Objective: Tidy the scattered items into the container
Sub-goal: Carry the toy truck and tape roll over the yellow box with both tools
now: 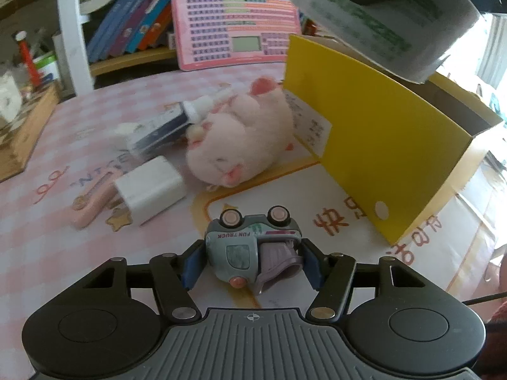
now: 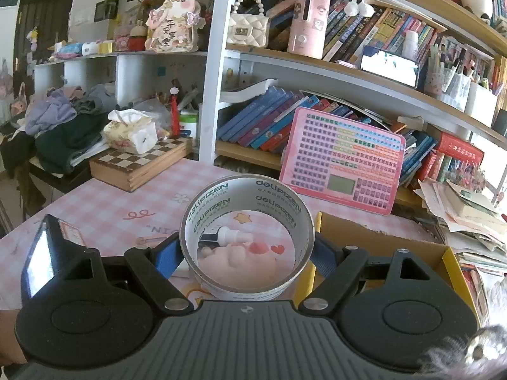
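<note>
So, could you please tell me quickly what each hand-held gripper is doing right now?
Left hand-held gripper: around the toy truck; contact unclear.
Right hand-held gripper: shut on the tape roll.

**Two matching black handheld grippers**

The left gripper [image 1: 252, 261] and the right gripper [image 2: 247, 255] look alike: a grey ribbed plate at the centre carrying a small crosshair mark, flanked by two round black discs. Black linkage bars with triangular cut-outs run forward from silver rivets to blue finger pads [image 1: 191, 264] (flat and rectangular). At the left-wrist view's right edge shows a thin black cable [image 1: 483, 299] beside reddish knit fabric [image 1: 497, 326].
</note>
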A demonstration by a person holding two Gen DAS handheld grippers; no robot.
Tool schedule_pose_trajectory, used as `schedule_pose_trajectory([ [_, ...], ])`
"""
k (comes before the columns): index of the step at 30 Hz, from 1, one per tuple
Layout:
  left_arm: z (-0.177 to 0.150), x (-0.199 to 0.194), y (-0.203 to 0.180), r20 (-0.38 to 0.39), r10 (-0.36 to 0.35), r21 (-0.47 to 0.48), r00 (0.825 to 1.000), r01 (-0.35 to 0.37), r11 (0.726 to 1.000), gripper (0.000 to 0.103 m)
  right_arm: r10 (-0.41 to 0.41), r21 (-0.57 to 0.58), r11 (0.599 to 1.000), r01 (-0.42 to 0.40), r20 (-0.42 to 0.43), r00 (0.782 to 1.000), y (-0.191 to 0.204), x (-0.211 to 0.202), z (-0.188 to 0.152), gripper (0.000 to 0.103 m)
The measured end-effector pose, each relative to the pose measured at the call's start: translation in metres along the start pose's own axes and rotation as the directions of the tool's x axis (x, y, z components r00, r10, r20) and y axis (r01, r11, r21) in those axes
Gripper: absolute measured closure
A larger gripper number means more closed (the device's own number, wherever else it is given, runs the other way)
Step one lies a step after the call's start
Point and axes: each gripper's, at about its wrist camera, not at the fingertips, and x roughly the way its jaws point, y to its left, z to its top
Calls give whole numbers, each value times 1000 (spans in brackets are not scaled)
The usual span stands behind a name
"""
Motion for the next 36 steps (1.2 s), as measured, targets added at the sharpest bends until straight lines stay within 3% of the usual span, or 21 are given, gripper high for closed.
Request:
schedule_pose_trajectory([
  [8,-8,-28,30,15,67,-121,998,-65,991,41,36,2,999,-36,12,999,7,-1,1,21],
  [17,-24,-76,57,50,146,-260,988,-128,957,41,83,6,997,-83,-5,997,18,-5,-2,21],
  [26,-27,-124,55,126,162,-300,979,-118,947,41,146,-57,987,-150,-72,987,18,-21,-15,21],
  [32,-29,-152,41,189,204,-275,961,-148,950,41,175,40,984,-171,-126,976,25,-31,-32,21],
  [36,-32,-168,35,215,194,-274,957,-132,953,41,187,53,982,-181,-134,973,29,-42,-39,21],
])
